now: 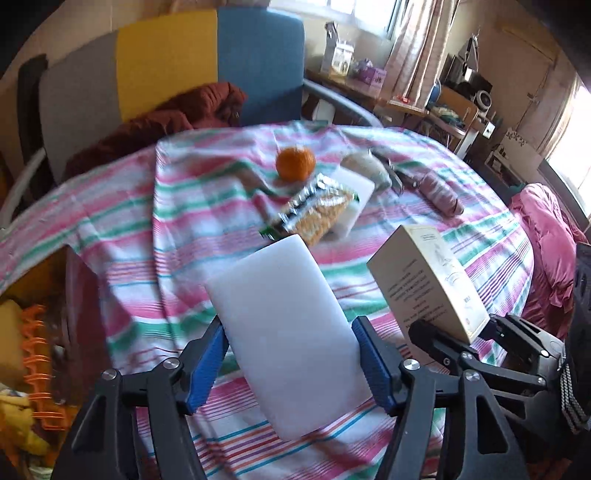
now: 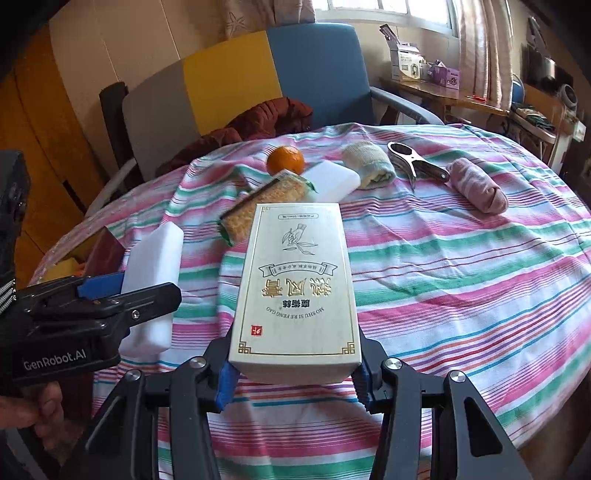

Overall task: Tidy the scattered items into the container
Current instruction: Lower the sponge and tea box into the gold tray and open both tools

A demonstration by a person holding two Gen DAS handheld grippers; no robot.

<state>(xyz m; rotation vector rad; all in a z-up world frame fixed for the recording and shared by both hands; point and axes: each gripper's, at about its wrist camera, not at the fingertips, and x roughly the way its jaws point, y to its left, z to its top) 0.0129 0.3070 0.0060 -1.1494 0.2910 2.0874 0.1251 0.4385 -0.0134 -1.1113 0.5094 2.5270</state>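
white sponge block (image 1: 291, 332) — left gripper (image 1: 291, 365) clamped, cream box (image 2: 295, 288) — right gripper (image 2: 293, 380)

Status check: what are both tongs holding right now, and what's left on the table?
Left tongs shut on white block. Right tongs shut on cream box. Orange, snack packet, socks, peeler remain on cloth. Path clear.

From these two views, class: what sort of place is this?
Probably a lived-in home room: a round table under a striped cloth, a padded chair with a coat on it, and a curtained window above a cluttered desk.
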